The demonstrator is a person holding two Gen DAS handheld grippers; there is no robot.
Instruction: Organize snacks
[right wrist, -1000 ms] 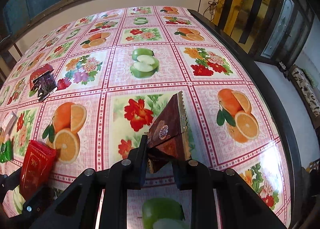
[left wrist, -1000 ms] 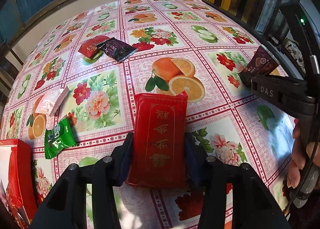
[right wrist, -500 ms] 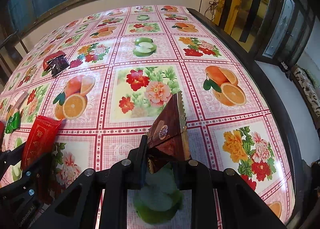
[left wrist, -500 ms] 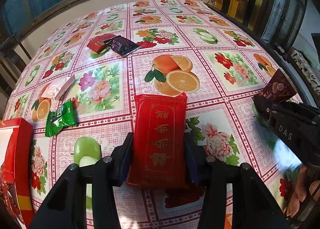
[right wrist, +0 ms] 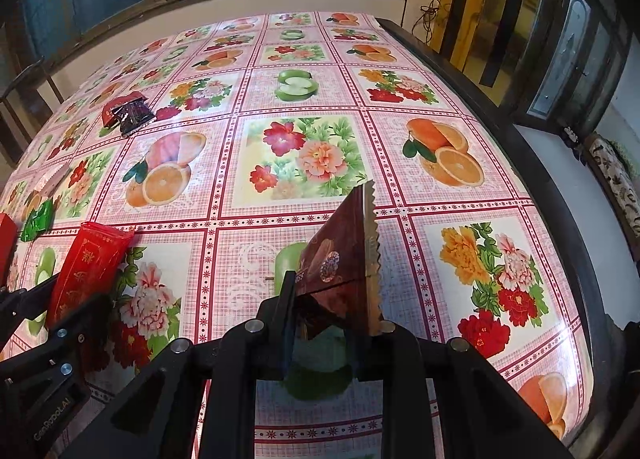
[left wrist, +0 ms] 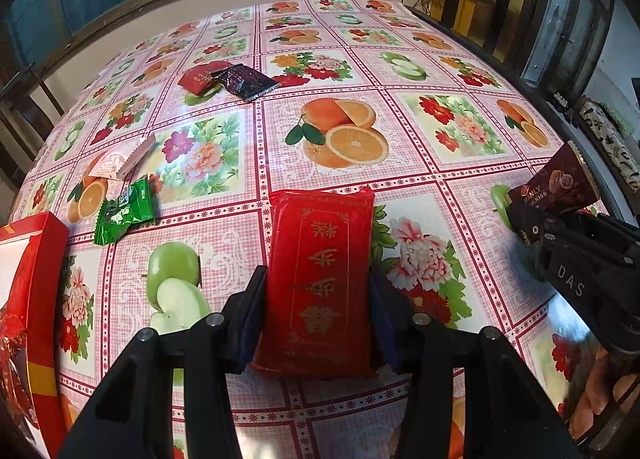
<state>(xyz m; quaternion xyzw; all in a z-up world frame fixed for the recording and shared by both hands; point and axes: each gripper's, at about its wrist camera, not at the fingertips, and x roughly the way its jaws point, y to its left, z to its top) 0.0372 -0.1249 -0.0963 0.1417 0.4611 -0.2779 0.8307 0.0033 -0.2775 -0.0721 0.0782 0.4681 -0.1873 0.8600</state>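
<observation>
While both loads ride clear of the tablecloth, we've pulled back toward the near edge: a second ago the left view was close over the orange print, now far more of the cloth shows and the red box at near left has grown in frame. We read that as transit toward the box, both picks done, drop-off not yet.

Left gripper: clamped on the long red snack pack, pads on both long sides, pack pointing away from us, gold characters up. It's flat, glossy, no visible crush. From the right view the same pack sits at near left.

Right gripper: pinching the brown chocolate wrapper by its lower part; serrated seal edge stands up, wrapper tilted and creased at the grip. It's a thin foil, so we expect it to flop on release. From the left view it's at the right edge, labelled "MANLY ...KISS".

Still loose on the cloth:
- green packet, near left, just beyond the box
- white-pink packet, just beyond the green one, touching or nearly
- small red packet with dark purple packet overlapping it, far left

Box interior is mostly out of frame; we can't tell how full it is.
</observation>
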